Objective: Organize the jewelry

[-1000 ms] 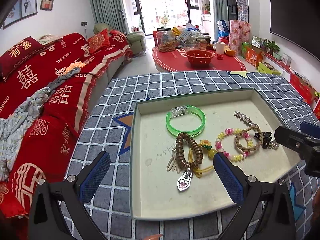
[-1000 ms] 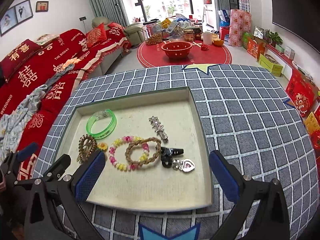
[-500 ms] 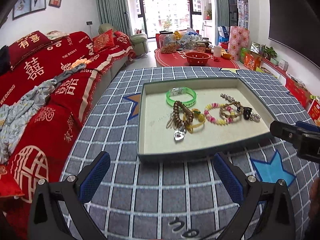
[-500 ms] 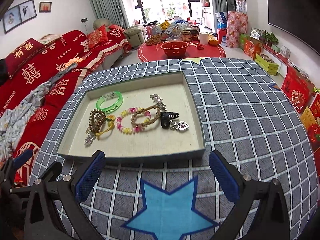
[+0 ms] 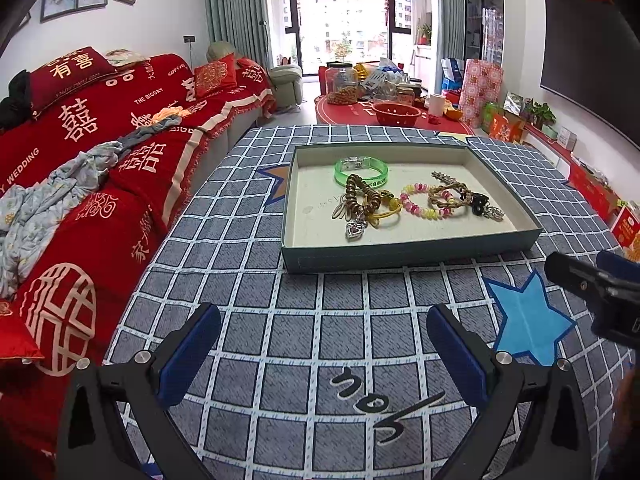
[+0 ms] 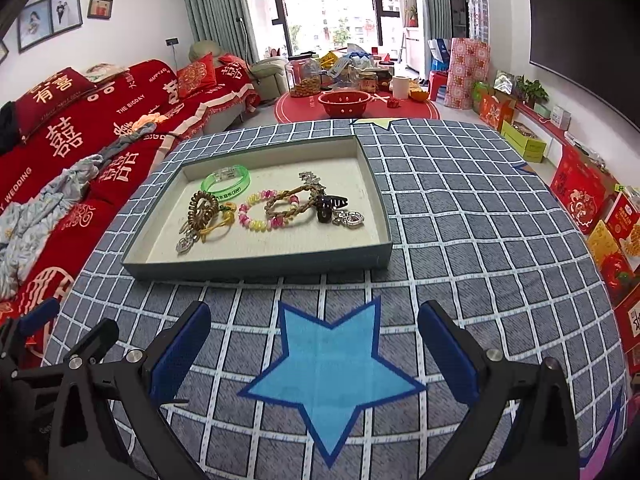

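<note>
Lying mid-frame in a shallow tray (image 6: 256,264): translucent green bangle (image 6: 226,183) with unreadable white print, beaded bracelet (image 6: 256,220), heart charms; left gripper (image 5: 322,346) and right gripper (image 6: 314,350) both spread, empty.

**Q:** What forms the left gripper (image 5: 323,345)?
**A:** Black angular arms with silver screws; blue padded fingers (image 5: 188,356) at lower frame.

**Q:** And the right gripper (image 6: 314,350)?
**A:** Identical: black frame, triangular cutouts, silver screws, blue pads (image 6: 449,352).
</note>
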The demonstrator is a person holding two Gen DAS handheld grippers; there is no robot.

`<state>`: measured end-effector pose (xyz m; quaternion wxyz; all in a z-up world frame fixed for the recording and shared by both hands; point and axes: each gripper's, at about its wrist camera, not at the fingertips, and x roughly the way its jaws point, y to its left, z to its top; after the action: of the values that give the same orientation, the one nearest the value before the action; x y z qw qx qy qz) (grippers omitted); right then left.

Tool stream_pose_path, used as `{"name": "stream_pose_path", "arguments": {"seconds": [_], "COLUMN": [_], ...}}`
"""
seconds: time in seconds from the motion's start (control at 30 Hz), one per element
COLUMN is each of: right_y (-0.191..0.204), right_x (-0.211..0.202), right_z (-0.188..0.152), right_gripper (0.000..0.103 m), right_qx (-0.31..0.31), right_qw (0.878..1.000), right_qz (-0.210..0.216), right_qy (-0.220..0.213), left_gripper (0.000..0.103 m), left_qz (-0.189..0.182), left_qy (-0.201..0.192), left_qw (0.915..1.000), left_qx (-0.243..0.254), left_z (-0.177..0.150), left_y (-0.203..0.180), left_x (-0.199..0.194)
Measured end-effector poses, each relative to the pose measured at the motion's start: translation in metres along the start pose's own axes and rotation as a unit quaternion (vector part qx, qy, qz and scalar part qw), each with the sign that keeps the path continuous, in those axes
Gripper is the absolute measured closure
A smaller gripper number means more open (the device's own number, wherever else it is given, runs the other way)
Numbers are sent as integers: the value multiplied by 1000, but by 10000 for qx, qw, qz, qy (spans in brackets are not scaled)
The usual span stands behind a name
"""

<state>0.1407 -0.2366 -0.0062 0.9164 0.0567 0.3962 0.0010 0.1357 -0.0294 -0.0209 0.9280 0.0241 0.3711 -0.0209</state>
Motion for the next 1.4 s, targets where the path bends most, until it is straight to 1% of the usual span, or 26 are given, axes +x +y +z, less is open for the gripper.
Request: {"name": "stream_pose_path", "arguments": {"seconds": [0.33, 0.47, 0.73, 1.4], "right_y": [8, 10, 12, 15], "right_x": [-20, -25, -34, -36], "right_z": [-23, -25, -26, -26], "right_gripper": [0, 0, 0, 0], "right_qx": [-134, -180, -215, -213], "right_qw": [9994, 9990, 9985, 9985], "right_qz": [-185, -256, -271, -249], "right_qy": [-241, -324, -421, -431], "left_gripper": [0, 0, 0, 0], "left_qz": [84, 75, 66, 77], "left_qy": [-182, -244, -293, -319], "left_qw": [9998, 9997, 9995, 9994], "left_qx": [-48, -64, -56, -54], "left_z": [-12, -13, -13, -12], "left_y": [5, 6, 8, 8], "left_x": [-15, -18, -22, -26]}}
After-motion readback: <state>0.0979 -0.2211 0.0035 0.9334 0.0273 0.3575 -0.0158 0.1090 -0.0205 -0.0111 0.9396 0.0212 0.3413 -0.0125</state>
